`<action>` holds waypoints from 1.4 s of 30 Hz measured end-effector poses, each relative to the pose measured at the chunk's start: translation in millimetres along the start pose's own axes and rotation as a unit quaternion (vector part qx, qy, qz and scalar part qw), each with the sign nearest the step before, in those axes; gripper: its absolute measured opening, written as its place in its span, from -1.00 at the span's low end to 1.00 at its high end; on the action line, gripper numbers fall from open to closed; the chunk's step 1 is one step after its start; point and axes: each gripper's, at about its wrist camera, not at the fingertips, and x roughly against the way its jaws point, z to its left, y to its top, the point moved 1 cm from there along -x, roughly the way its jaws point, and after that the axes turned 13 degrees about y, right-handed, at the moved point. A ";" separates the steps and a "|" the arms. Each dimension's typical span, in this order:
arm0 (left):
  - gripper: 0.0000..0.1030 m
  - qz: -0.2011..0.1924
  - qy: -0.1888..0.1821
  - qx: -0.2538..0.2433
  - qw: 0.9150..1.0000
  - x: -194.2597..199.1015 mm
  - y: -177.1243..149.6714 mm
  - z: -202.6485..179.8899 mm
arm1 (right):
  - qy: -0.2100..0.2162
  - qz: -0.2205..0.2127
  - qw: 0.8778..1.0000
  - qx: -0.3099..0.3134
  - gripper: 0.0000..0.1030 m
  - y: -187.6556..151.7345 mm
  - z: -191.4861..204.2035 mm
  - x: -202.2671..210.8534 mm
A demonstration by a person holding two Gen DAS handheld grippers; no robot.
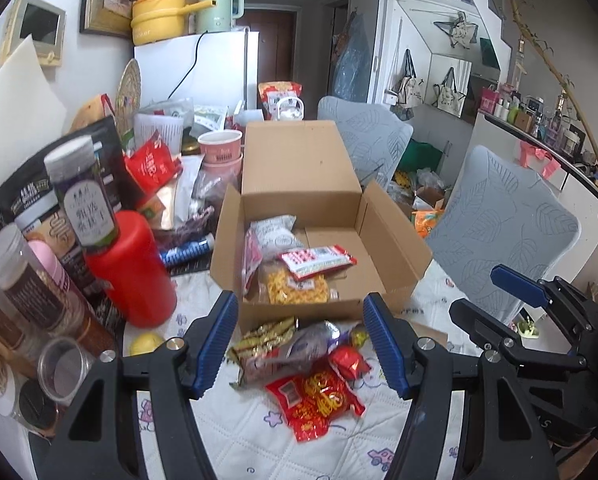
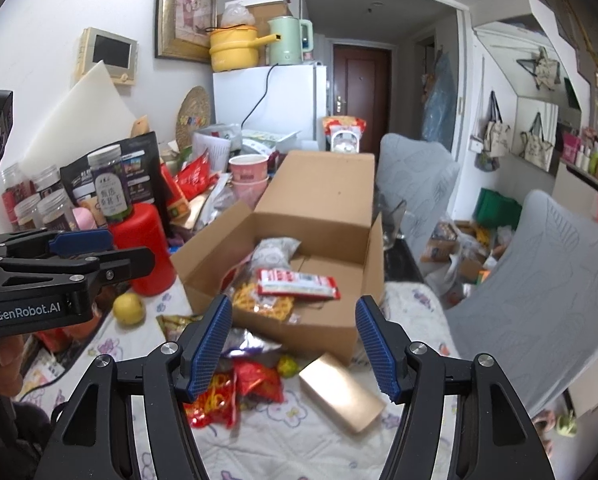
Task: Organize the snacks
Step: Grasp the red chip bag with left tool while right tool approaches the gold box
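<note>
A: Loose snacks are being viewed low centre, before the open brown cardboard box [image 1: 299,240]. The left gripper [image 1: 301,344] and right gripper [image 2: 293,342] are being held spread, empty.

B: The crinkly red foil packet [image 1: 315,400] is being judged light, soft, slippery; an edge seam is advised. The gold rigid box [image 2: 341,392] is being blurred, contents hidden.

I am in a lived-in home. A white fridge [image 2: 275,100] carries a yellow pot [image 2: 235,48] and green kettle [image 2: 289,40]; tote bags [image 2: 495,132] hang by the brown door [image 2: 361,76].
</note>
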 end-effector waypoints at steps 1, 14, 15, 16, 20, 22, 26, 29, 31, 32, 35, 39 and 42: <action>0.25 -0.004 0.002 0.000 1.000 -0.7 -4.1 0.3 | 0.002 0.004 1.000 -0.003 0.25 -3.6 -0.5 -1.7; 0.25 0.044 -0.011 0.010 0.999 -28.7 -58.9 -9.5 | 0.024 0.051 0.998 -0.031 0.25 -56.1 -1.6 -25.1; 0.25 0.045 -0.008 0.009 0.999 -30.0 -62.6 -11.2 | 0.023 0.054 0.998 -0.030 0.25 -58.7 -1.7 -25.7; 0.25 0.046 -0.008 0.007 0.999 -31.6 -66.1 -12.4 | 0.021 0.056 0.998 -0.029 0.25 -62.4 -2.4 -26.0; 0.25 0.070 -0.020 0.016 0.997 -43.2 -80.1 -16.8 | 0.018 0.064 0.997 -0.038 0.25 -72.8 -8.5 -27.8; 0.25 0.076 -0.022 0.024 0.997 -48.4 -86.9 -18.9 | 0.016 0.066 0.997 -0.046 0.25 -79.7 -13.1 -28.4; 0.25 0.089 -0.024 0.035 0.995 -59.3 -97.9 -26.2 | 0.011 0.081 0.995 -0.057 0.25 -91.9 -19.9 -33.1; 0.25 0.105 -0.034 0.051 0.993 -68.6 -102.8 -29.2 | 0.008 0.091 0.994 -0.064 0.25 -99.6 -25.1 -36.3; 0.25 0.113 -0.035 0.057 0.991 -75.3 -104.2 -33.0 | 0.007 0.095 0.993 -0.072 0.25 -103.2 -29.5 -37.9; 0.25 0.114 -0.032 0.057 0.991 -77.9 -104.4 -34.9 | 0.007 0.096 0.993 -0.074 0.25 -104.1 -30.6 -38.5; 0.25 0.120 -0.015 0.051 0.991 -88.6 -105.5 -44.3 | 0.008 0.097 0.992 -0.081 0.25 -105.4 -35.5 -39.1; 0.25 0.146 0.004 0.044 0.988 -108.1 -109.1 -53.1 | 0.005 0.096 0.992 -0.082 0.25 -105.0 -39.0 -40.4; 0.25 0.164 -0.012 0.058 0.985 -119.6 -113.8 -54.2 | 0.004 0.098 0.992 -0.084 0.25 -105.3 -42.0 -42.6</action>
